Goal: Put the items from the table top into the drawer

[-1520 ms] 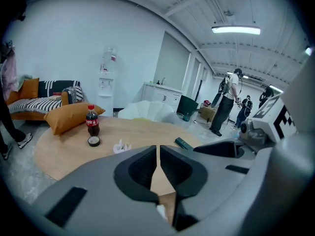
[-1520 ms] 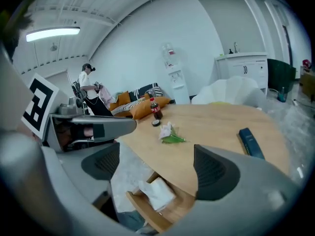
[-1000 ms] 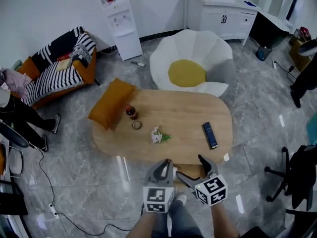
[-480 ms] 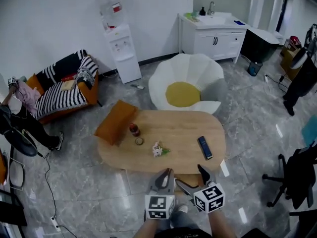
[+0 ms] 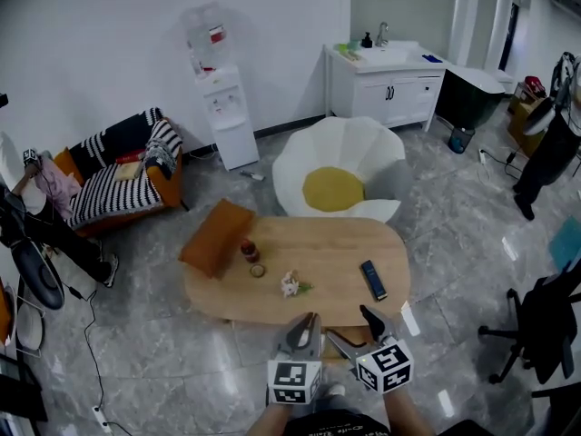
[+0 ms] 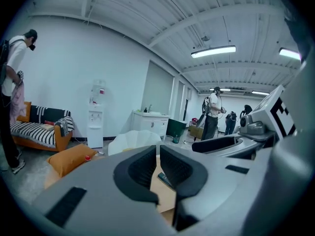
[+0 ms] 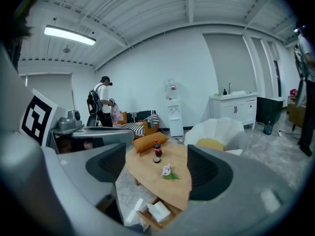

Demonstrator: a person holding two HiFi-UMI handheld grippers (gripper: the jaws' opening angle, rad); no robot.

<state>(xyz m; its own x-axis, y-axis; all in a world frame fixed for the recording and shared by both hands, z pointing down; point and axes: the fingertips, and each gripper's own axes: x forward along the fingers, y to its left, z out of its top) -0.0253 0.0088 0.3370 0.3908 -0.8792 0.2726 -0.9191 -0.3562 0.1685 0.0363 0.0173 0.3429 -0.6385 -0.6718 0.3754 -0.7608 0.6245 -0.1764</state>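
Four items lie on the table [image 5: 336, 243]: bottle [image 5: 248, 249], small round lid [image 5: 258, 270], flower sprig [image 5: 291, 286], remote [image 5: 372, 280]. Left gripper [image 5: 307, 321] is empty, jaws nearly together. Right gripper [image 5: 348, 325] is empty, jaws wide apart and closing.

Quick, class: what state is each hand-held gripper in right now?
Left hand-held gripper: jaws all but closed, holding nothing.
Right hand-held gripper: open, jaws closing, nothing between them.
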